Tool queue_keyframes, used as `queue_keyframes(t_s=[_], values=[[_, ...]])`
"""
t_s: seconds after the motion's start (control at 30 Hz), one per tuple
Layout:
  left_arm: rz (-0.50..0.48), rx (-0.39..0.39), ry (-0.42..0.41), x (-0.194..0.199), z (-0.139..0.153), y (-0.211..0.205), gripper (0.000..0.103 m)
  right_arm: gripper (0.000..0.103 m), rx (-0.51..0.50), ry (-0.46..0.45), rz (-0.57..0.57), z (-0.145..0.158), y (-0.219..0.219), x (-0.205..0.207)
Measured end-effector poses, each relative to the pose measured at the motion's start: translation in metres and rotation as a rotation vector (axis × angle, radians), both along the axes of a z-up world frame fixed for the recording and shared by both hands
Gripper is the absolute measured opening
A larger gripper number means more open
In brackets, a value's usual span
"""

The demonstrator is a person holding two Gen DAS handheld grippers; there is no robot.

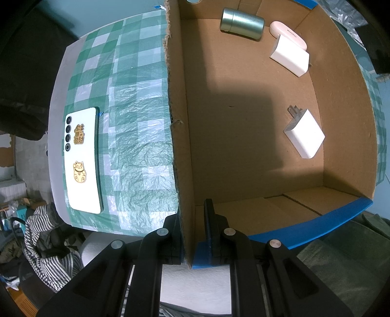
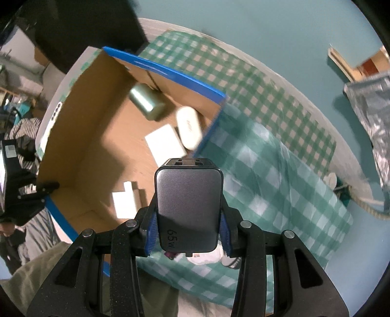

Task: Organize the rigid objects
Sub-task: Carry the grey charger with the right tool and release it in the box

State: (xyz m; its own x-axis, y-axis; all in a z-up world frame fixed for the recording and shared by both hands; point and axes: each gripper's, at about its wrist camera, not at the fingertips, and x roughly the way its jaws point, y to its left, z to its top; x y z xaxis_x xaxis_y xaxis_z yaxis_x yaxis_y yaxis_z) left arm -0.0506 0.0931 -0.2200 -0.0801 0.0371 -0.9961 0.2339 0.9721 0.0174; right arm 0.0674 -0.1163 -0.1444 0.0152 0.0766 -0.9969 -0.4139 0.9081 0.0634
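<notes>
Jaws of the left gripper (image 1: 192, 234) are clamped on the near wall of the cardboard box (image 1: 179, 136), one finger outside it and one inside, the tool pointing straight down. Jaws of the right gripper (image 2: 186, 228) are clamped on a dark grey charger (image 2: 189, 207) marked 65W, also pointing down, held above the checked tablecloth (image 2: 280, 175) just beside the box's corner. The charger's long axis runs along the fingers, toward twelve o'clock in the right wrist view, its slotted end farthest from the camera. Inside the box lie four things: one metal tin (image 1: 241, 23) on its side at twelve o'clock in the left wrist view, one pale pink case (image 1: 285, 33) just beside it toward one o'clock, and two white chargers (image 1: 304, 134), the nearer at three o'clock with its prongs pointing toward eleven. One white phone (image 1: 82, 161) lies camera side up on the cloth at nine o'clock, outside the box, its long axis running twelve to six.
</notes>
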Motion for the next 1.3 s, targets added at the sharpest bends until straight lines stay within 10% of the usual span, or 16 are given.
queue_keyframes(t_s=[1.3], values=[[-0.001, -0.001, 0.0, 0.002, 0.001, -0.002, 0.013, 0.041, -0.061, 0.067, 0.217, -0.08, 0.082, -0.013]])
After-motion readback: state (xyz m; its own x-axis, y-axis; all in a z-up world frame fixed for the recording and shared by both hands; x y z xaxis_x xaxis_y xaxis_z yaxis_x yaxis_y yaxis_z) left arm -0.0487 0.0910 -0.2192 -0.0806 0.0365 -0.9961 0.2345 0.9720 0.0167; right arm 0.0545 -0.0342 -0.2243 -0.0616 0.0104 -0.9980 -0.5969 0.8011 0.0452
